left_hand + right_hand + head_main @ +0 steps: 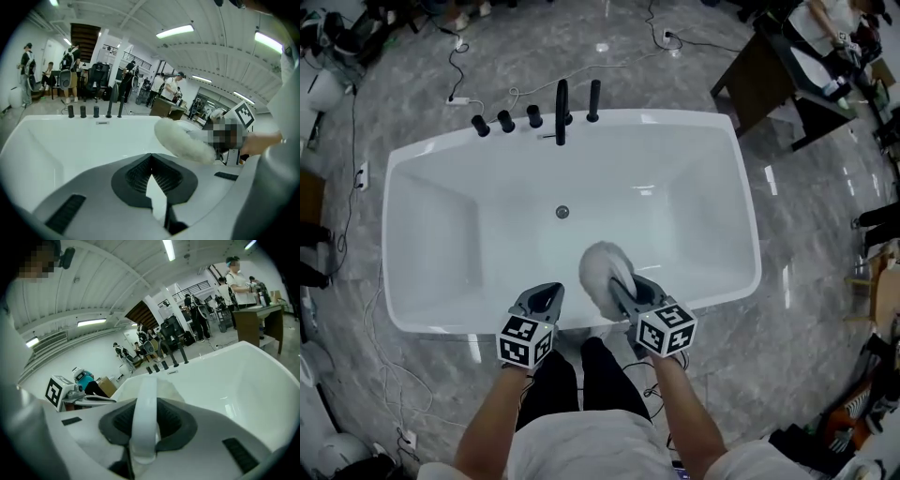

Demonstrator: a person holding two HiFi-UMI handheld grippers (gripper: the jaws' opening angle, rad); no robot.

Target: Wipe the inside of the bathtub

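Floor [806, 197]: grey marbled tile all round the tub, with cables trailing over it at the left and far sides.

Bathtub [441, 234]: white and freestanding, set crosswise in front of the person. The basin looks bare and glossy.

Person: stands at the near rim, both forearms reaching out over it.

Right gripper [622, 292]: over the near rim, right of centre. Its own view shows the jaws clamped on a white handle [144, 404] that runs up between them.

Left gripper [546, 294]: just beside the right one, over the same rim. The tips are drawn together with nothing between them, and only the white of the tub shows through the slit behind them [151, 161].

Wiping pad [602, 262]: a fluffy white oval on the end of that handle. It hangs inside the tub against the near wall, just below the rim. I cannot tell whether it presses on the surface.

Faucet [562, 111]: black, upright on the far rim, with black knobs [506, 120] in a row beside it.

Drain [562, 212]: a small dark disc on the far side of the basin floor, well apart from the pad.
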